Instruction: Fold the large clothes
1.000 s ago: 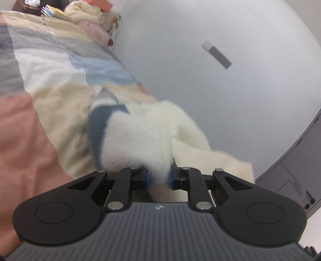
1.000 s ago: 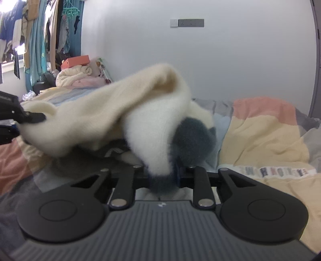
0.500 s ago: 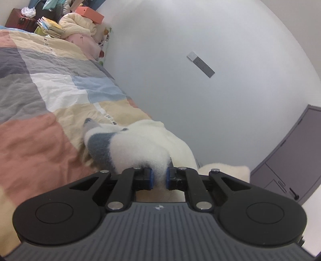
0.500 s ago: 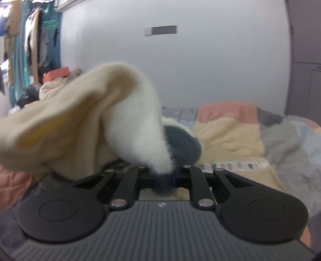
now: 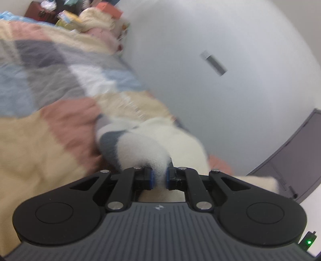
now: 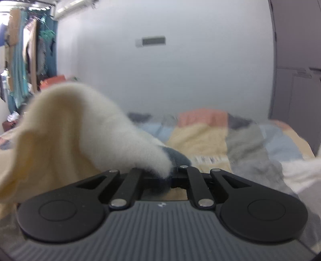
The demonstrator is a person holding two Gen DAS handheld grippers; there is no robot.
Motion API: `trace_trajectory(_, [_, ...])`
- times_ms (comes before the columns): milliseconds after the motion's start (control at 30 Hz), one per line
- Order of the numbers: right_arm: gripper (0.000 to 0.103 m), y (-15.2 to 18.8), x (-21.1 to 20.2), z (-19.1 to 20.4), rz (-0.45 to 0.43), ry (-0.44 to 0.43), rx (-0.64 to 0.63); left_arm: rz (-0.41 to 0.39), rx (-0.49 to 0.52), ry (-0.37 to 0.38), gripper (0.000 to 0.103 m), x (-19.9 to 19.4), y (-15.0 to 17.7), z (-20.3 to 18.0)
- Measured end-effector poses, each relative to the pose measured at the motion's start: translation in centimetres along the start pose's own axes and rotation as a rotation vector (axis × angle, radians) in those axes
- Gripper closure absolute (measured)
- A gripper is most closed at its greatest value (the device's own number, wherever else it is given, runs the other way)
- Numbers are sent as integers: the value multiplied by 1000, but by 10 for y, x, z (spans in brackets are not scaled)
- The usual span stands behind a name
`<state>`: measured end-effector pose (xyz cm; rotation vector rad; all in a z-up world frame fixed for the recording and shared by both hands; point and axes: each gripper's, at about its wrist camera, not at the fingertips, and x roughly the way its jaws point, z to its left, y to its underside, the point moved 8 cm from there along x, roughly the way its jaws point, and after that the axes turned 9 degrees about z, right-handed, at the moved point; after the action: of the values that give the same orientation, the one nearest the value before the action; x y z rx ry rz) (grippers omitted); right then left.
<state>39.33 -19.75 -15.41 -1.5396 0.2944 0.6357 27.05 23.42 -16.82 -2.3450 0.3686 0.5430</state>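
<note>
A fluffy cream garment with a grey-blue band [image 5: 140, 148] hangs from both grippers above the patchwork bed. My left gripper [image 5: 158, 177] is shut on a white fluffy fold of it, with the grey-blue cuff just left of the jaws. In the right wrist view the same garment [image 6: 80, 128] rises in a cream hump to the left. My right gripper [image 6: 166, 178] is shut on its white and grey-blue edge. The fabric hides the right fingertips.
The bed's patchwork quilt [image 5: 50, 84] of pink, cream, grey and blue squares lies under everything and also shows in the right wrist view [image 6: 230, 140]. A white wall [image 5: 220, 60] and a grey wardrobe [image 6: 297, 60] stand behind. Hanging clothes [image 6: 24, 60] and piled items [image 5: 96, 18] are at the far end.
Both grippers have kept their hold and carried the garment along. The right wrist view swung rightward, the cream hump dropped lower and leftward. The left view is blurred with motion.
</note>
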Motion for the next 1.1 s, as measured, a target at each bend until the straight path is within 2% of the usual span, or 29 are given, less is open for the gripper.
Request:
trace_trajectory(100, [94, 16, 19, -15, 110, 11, 79, 35, -34, -59, 90, 11, 6, 20])
trace_trajectory(233, [94, 29, 46, -13, 182, 103, -10, 63, -30, -121, 90, 36, 6, 33])
trace_trajectory(367, [94, 41, 75, -20, 256, 111, 37, 92, -43, -154, 90, 65, 3, 43])
trace_trajectory(633, [92, 57, 108, -21, 312, 138, 37, 144, -27, -199, 89, 122, -4, 54])
trace_trajectory(800, [92, 58, 111, -23, 306, 134, 65, 142, -13, -190, 89, 122, -5, 50])
trace_trajectory(833, [92, 57, 109, -24, 300, 133, 80, 144, -28, -179, 87, 118, -5, 50])
trace_trajectory(900, [92, 56, 102, -26, 291, 128, 118, 160, -58, -151, 74, 110, -5, 48])
trace_trajectory(967, [91, 56, 93, -26, 290, 122, 142, 183, -68, -114, 38, 100, -4, 43])
trace_trajectory(1000, [89, 56, 89, -27, 293, 117, 146, 191, -58, -103, 34, 94, -2, 39])
trace_trajectory(1100, [79, 57, 73, -30, 305, 96, 182, 192, -13, -113, 32, 72, 9, 26])
